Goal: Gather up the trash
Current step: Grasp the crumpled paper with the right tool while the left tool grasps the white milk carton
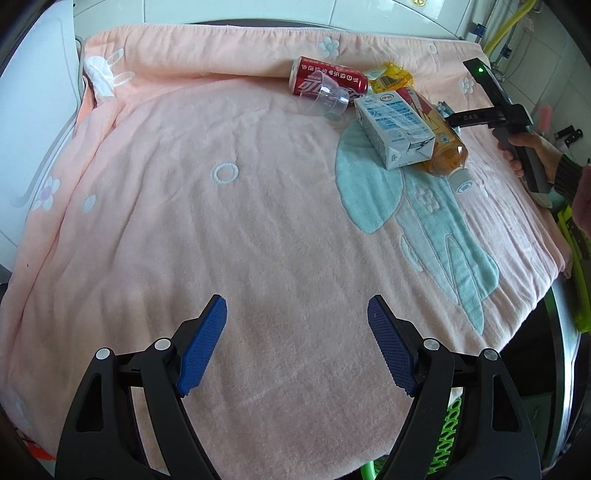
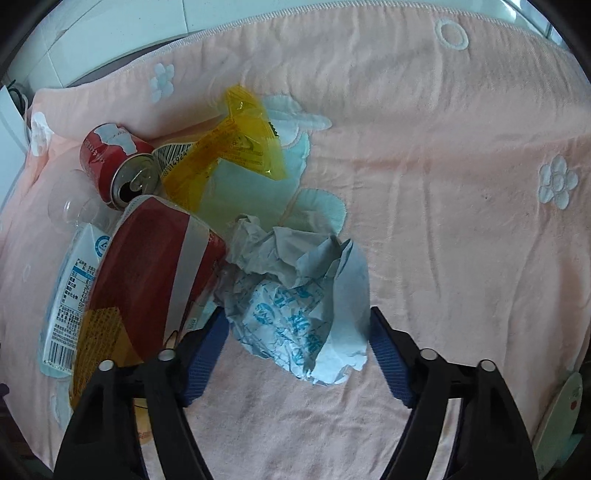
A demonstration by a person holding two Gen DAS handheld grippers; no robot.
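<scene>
Surface (image 1: pixel 258 229) is covered by a pink terry towel with white flowers, rings and a pale teal rocket. White tiled wall behind it, a yellow hose (image 1: pixel 511 24) at top right, green mesh below the near edge.

Trash is piled at the far right of the surface: red cola can (image 1: pixel 325 79) on its side, clear plastic cup (image 1: pixel 327 98) lying against it, yellow wrapper (image 1: pixel 391 75) with a barcode, white-blue milk carton (image 1: pixel 395 129) on top of an amber tea bottle (image 1: pixel 447 155).

Readable writing: only "DAS" on the right tool's black arm. Can and carton text is Chinese; I can't make it out. Carton shows a barcode and a nutrition table.

Left tool (image 1: pixel 297 347) hangs wide open over bare towel, holding nothing.

Right tool (image 2: pixel 297 354) straddles a crumpled white-blue paper wrapper (image 2: pixel 295 295). Left pad is at its edge, right pad just beside it; I can't tell whether they press on it.
</scene>
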